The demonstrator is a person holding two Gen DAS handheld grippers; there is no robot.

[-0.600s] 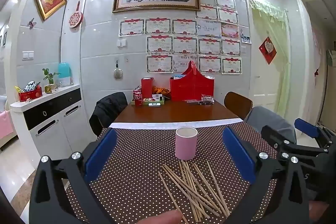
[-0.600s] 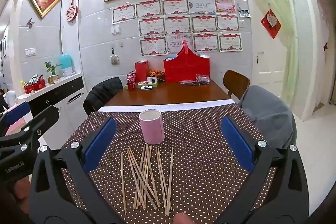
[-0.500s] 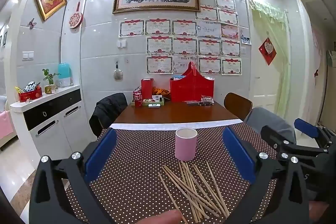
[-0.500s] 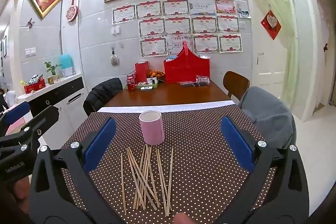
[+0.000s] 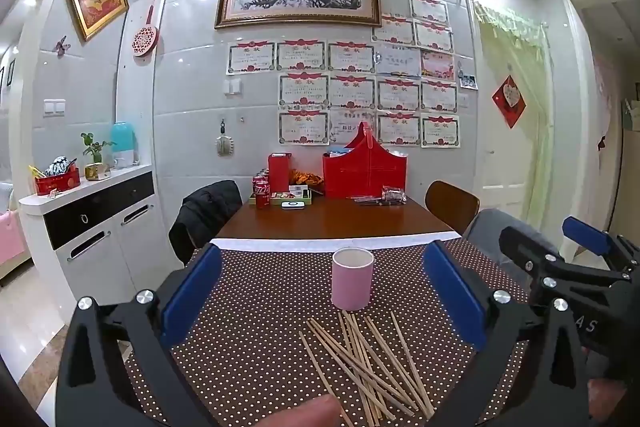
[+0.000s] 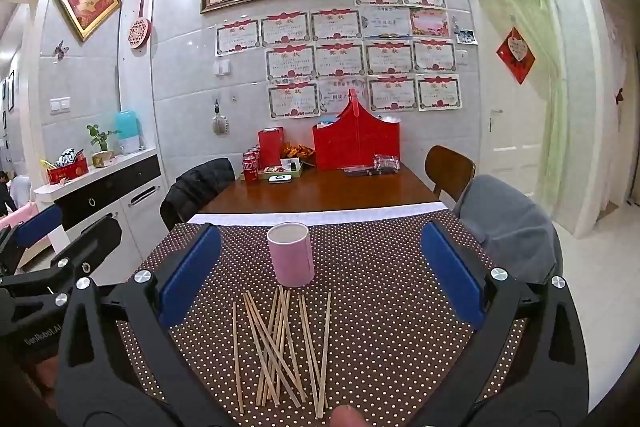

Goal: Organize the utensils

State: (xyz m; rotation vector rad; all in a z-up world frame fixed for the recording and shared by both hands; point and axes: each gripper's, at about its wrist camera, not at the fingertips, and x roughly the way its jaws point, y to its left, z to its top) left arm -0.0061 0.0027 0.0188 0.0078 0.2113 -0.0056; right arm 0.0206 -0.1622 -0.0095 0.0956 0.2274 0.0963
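Near ends of the chopsticks [image 5: 360, 359] run off the bottom edge, and text on the wall certificates [image 6: 340, 55] is too tiny to read.

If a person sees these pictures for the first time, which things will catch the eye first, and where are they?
A pink cup stands upright on the dotted tablecloth, with loose chopsticks scattered just in front of it. Both the left tongs and the right tongs are open and empty, framing the cup. At the far end of the table, against the wall, a red basket stands out.
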